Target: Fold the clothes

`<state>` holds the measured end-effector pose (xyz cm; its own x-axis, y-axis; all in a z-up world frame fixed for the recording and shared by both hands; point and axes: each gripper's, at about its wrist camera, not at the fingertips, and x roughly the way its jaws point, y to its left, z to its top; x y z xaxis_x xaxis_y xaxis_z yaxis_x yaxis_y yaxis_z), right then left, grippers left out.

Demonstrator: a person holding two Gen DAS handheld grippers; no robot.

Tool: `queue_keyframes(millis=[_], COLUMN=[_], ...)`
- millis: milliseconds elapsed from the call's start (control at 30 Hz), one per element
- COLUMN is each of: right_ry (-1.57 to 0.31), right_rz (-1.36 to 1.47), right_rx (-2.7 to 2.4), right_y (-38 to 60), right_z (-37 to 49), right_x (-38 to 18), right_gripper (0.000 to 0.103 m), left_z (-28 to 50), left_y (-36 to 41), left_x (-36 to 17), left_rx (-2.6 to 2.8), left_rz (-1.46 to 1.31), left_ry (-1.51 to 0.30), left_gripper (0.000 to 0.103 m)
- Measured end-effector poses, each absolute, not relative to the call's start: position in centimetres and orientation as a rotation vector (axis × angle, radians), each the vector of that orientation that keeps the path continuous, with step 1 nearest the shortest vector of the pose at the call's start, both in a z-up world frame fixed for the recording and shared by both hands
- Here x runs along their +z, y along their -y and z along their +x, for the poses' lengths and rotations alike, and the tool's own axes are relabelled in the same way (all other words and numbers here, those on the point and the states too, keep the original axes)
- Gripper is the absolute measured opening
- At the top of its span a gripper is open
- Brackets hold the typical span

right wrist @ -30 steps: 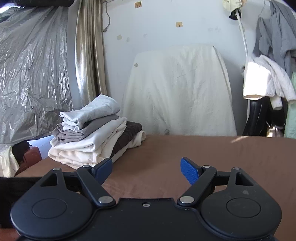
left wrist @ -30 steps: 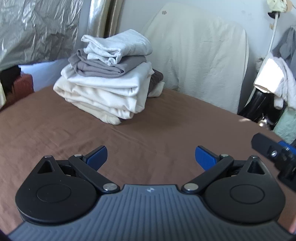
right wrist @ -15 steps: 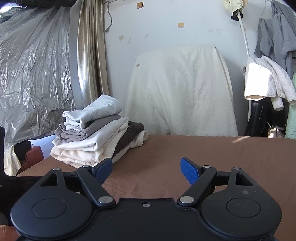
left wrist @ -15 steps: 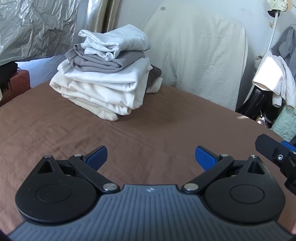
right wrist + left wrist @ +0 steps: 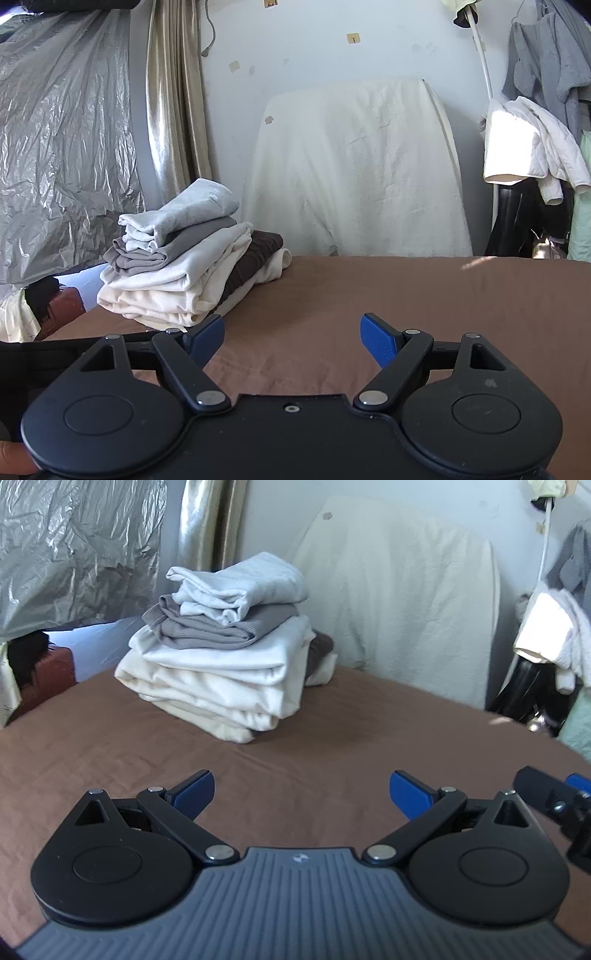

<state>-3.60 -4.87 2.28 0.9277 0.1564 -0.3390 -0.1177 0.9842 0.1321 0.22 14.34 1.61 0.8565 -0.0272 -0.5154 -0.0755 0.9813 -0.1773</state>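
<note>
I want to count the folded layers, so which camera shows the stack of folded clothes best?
The left wrist view: the stack of folded clothes sits near centre, close, folds facing the lens. The right wrist view shows it smaller, off left, partly behind the claw.

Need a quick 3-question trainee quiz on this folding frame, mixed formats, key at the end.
1. True or false: the left hand-held gripper is shut on a garment.
2. Multiple choice: what lies directly under the light grey top garment on the stack of folded clothes?
A. a darker grey ribbed garment
B. a red towel
C. the brown sheet
3. Fill in: the stack rests on a ____ sheet.

Key
1. False: its jaws are spread with nothing between them, and the right hand-held gripper is open too.
2. A: the darker grey ribbed garment.
3. Brown.
</note>
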Motion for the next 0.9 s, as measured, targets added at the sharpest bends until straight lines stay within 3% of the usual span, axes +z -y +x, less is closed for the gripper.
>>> queue_keyframes(millis=[900], right_ry=[-0.395], right_rz=[0.121], right_rx=[0.134], right_y=[5.29], right_z=[-3.47], right_x=[1.59], right_gripper=[0.085], left_z=[0.89], left_y=[-13.95], left_x=[0.80], left_rx=[-0.031], left_rz=[-0.204], left_ry=[-0.610], left_gripper=[0.103])
